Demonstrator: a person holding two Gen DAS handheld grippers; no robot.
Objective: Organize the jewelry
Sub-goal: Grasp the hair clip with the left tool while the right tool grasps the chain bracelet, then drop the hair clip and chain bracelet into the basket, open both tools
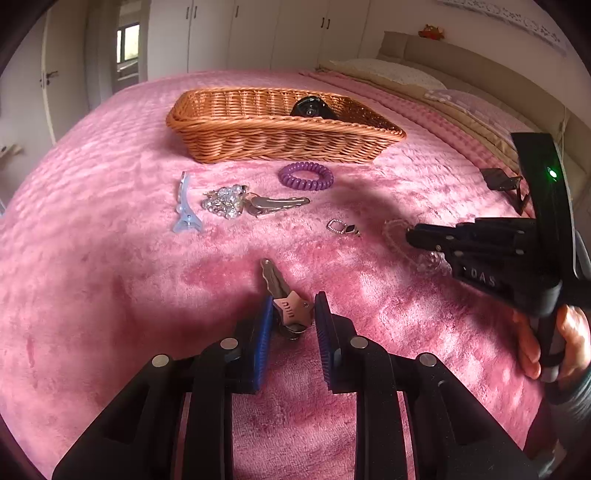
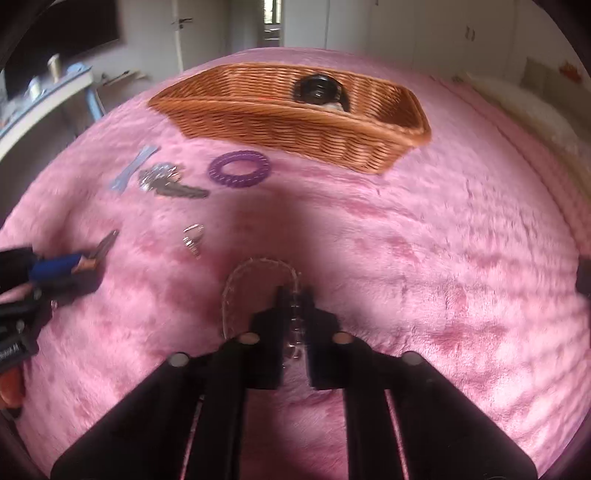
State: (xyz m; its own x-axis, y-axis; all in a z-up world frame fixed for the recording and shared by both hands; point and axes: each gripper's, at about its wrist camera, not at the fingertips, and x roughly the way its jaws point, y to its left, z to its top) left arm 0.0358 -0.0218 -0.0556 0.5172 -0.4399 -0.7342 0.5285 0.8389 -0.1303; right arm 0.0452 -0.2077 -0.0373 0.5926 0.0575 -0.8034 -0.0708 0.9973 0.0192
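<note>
My left gripper [image 1: 293,314] has its jaws parted around a pink hair clip [image 1: 286,301], not yet squeezing. My right gripper [image 2: 294,295] is pinched onto a bead bracelet [image 2: 258,264]. Only one dark piece [image 1: 312,107] sits in the wicker basket [image 1: 280,136] so far (early days). In front of the basket lie a purple coil tie [image 1: 306,176], a rhinestone piece [image 1: 223,203] and more clips, all on a fuzzy pink bedspread [image 1: 110,258], with wardrobes behind.

Pink blanket [image 1: 110,258], pillows [image 1: 391,72], white wardrobe doors [image 1: 258,33].
</note>
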